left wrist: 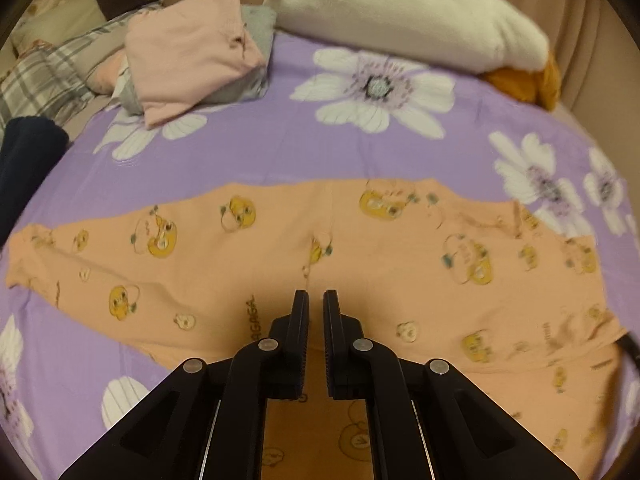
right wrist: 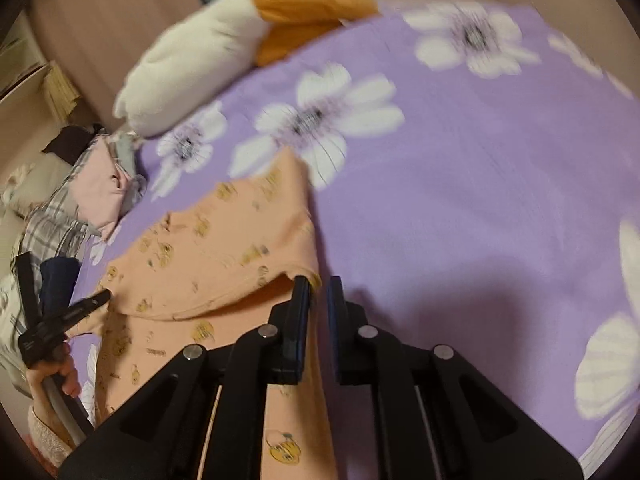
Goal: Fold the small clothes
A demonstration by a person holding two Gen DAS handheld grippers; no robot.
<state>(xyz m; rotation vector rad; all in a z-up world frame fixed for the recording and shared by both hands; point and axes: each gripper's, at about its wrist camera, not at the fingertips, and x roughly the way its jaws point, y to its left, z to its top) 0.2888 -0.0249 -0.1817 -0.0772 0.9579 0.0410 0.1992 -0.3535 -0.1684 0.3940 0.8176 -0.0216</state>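
An orange garment (left wrist: 248, 264) printed with yellow ducks lies spread sideways on the purple flowered sheet (left wrist: 280, 148). In the left wrist view my left gripper (left wrist: 316, 300) stands over its near middle edge, jaws nearly together with orange cloth between them. The right wrist view shows my right gripper (right wrist: 318, 286) shut on the garment's (right wrist: 224, 248) right hem, which rises off the sheet into a raised flap. The left gripper (right wrist: 105, 295) pinches the same flap's other end at the far left of that view.
A stack of folded pink and grey clothes (left wrist: 192, 64) sits at the back left, beside a plaid blanket (left wrist: 40, 76). A white plush with an orange part (left wrist: 400, 16) lies along the back. A person's hand (right wrist: 60, 372) holds the left gripper. A dark navy item (left wrist: 28, 160) lies at the left edge.
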